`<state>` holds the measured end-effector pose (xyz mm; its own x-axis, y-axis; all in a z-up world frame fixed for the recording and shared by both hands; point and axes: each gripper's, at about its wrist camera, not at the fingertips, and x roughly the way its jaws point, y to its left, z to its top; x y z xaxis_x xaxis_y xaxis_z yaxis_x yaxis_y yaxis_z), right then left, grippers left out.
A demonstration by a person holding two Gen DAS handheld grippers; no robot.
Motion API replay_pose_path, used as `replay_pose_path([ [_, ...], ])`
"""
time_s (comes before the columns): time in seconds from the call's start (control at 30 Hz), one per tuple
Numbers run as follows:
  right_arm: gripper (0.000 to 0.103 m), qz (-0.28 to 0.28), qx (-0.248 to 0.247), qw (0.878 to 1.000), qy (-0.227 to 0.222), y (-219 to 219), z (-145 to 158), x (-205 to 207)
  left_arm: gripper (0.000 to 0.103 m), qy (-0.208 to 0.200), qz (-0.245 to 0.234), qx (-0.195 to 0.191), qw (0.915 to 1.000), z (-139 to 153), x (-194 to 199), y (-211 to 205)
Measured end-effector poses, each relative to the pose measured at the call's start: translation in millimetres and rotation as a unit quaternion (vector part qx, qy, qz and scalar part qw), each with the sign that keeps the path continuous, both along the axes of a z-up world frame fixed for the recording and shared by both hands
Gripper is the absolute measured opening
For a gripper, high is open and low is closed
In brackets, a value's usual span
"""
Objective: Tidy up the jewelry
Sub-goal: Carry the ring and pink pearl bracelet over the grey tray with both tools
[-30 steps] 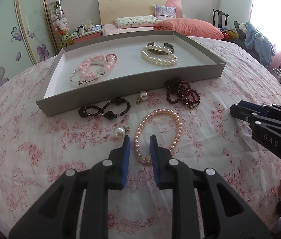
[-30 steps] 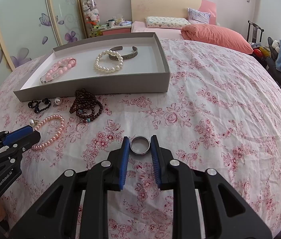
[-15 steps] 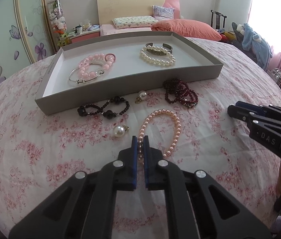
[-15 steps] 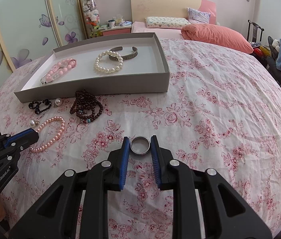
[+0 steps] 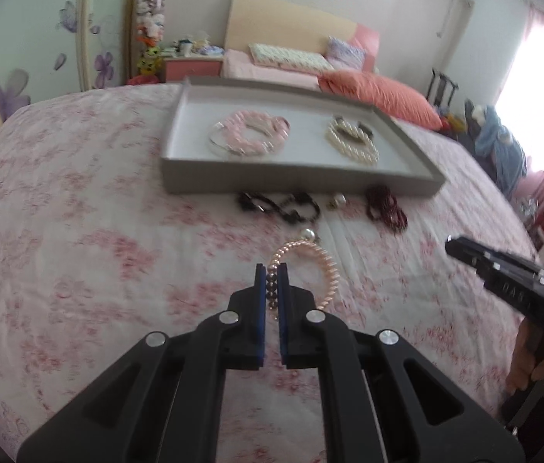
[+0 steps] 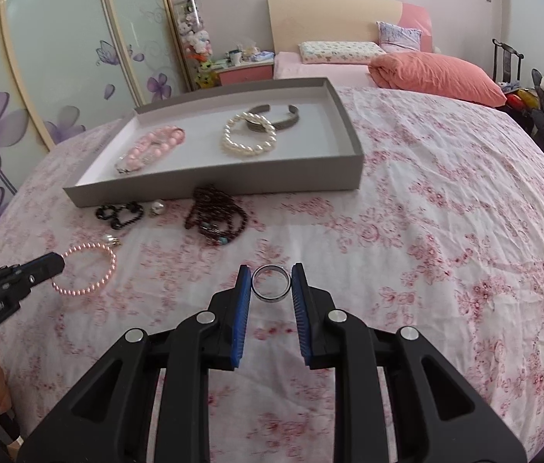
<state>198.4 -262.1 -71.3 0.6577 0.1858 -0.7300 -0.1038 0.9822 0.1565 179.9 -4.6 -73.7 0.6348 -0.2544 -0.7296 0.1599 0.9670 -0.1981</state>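
Pads of our left gripper (image 5: 271,274) pinch the pink pearl bracelet (image 5: 312,270) in front of the grey tray (image 5: 299,183). Only the right view shows the silver ring (image 6: 271,284) between our right gripper (image 6: 271,274) fingers, touching both, farther from the tray.

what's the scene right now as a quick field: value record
left gripper: shut on the pink pearl bracelet
right gripper: holding a silver metal ring
grey cardboard tray: holds a pink bead bracelet, a white pearl bracelet, a grey metal cuff
outside tray: black bead bracelet, dark red bead bracelet
surface: floral bedspread
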Motion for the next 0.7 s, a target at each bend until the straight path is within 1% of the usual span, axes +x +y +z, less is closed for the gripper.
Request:
replay_pose_path([
  [0.17,0.023,0.006,0.013,1.000,-0.017,5.5,7.7,-3.4,0.007,-0.027,0.014,-0.022,0.9993,15.6,-6.9,13.8],
  [0.33,0.023,0.007,0.016,0.999,-0.047,9.9,19.5,-7.6,0.006,-0.061,0.028,-0.023,0.9974,31.4,-11.9,16.2],
  [0.43,0.023,0.007,0.014,0.998,-0.069,13.0,28.2,-10.9,0.006,-0.085,0.041,-0.015,0.9954,41.0,-16.9,14.9],
  [0.7,0.023,0.005,0.013,0.990,-0.142,20.3,54.7,-20.0,0.006,-0.161,0.067,0.040,0.9839,67.1,-30.7,2.4],
])
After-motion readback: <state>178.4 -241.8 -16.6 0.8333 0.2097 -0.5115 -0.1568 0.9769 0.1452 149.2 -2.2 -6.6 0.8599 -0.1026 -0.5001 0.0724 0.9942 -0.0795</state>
